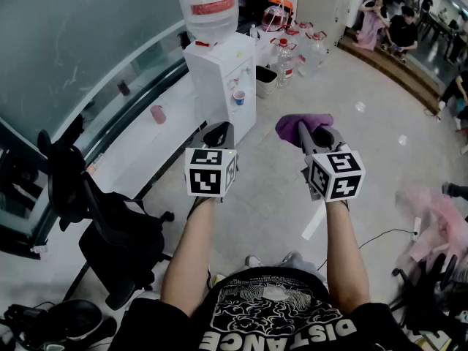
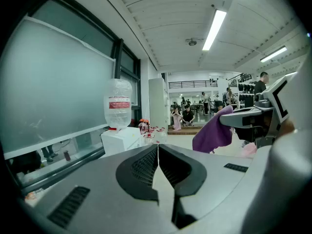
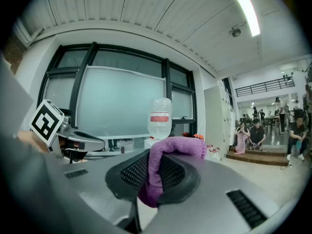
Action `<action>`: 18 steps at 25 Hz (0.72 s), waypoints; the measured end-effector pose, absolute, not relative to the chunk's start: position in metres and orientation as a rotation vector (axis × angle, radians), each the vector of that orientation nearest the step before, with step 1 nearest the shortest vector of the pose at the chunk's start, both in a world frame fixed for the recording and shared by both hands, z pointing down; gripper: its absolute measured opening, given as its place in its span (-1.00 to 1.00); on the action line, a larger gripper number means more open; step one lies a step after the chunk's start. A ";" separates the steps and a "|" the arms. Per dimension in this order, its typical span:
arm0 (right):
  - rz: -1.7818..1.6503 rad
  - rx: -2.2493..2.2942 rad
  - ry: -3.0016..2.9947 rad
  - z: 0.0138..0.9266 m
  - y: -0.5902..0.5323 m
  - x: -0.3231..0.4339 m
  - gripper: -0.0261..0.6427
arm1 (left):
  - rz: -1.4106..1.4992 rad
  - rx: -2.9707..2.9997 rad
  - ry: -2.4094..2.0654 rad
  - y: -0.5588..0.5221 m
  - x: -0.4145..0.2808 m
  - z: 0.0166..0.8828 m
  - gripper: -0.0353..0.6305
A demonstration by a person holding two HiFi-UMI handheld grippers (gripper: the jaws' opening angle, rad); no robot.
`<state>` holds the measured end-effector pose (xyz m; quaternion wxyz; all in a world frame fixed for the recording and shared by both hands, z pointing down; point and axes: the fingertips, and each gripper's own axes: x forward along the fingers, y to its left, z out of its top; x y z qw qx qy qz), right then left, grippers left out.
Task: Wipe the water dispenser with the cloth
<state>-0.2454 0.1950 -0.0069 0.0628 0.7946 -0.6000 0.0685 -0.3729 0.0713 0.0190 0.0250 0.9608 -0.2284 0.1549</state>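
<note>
1. farthest left, well apart from the left gripper, a black office chair stands on the pale floor beside a glass wall. a pink cup sits on the low ledge beyond it.
2. the left gripper is held out in front of the person, with its marker cube facing the head camera. in its own view the two fingers are pressed together tip to tip with nothing between them.
3. ahead of those closed fingers and a little to their left stands the white water dispenser. it carries an upturned clear bottle with a red label on top and a small cup at its front. neither gripper touches the dispenser, and a stretch of floor lies between it and both sets of fingertips.
4. the right gripper is level with the left one, near it but not touching. its fingers are clenched on a purple cloth, which runs up between them and bunches over past the tips. in the left gripper view the cloth hangs down off the front of the right gripper.
5. beyond the right fingers, several clear water jugs sit on the floor just beside the dispenser's right side. farther right, people sit on a raised step, well apart from both grippers.
</note>
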 end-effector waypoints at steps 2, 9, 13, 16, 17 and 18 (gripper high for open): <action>0.205 2.400 -1.820 -0.005 0.192 -0.246 -0.80 | 0.474 2.974 -0.702 0.070 -0.371 0.020 -0.81; 0.218 2.397 -1.822 0.001 0.186 -0.234 -0.80 | 0.495 2.970 -0.651 0.069 -0.354 0.027 -0.81; 0.229 2.392 -1.832 0.006 0.182 -0.219 -0.80 | 0.493 2.954 -0.622 0.064 -0.337 0.030 -0.81; 0.234 2.393 -1.849 0.010 0.178 -0.200 -0.80 | 0.495 2.957 -0.620 0.060 -0.319 0.032 -0.81; 0.235 2.391 -1.856 0.012 0.175 -0.193 -0.80 | 0.496 2.959 -0.623 0.058 -0.311 0.033 -0.81; 0.237 2.389 -1.864 0.013 0.173 -0.184 -0.80 | 0.498 2.959 -0.627 0.056 -0.303 0.033 -0.81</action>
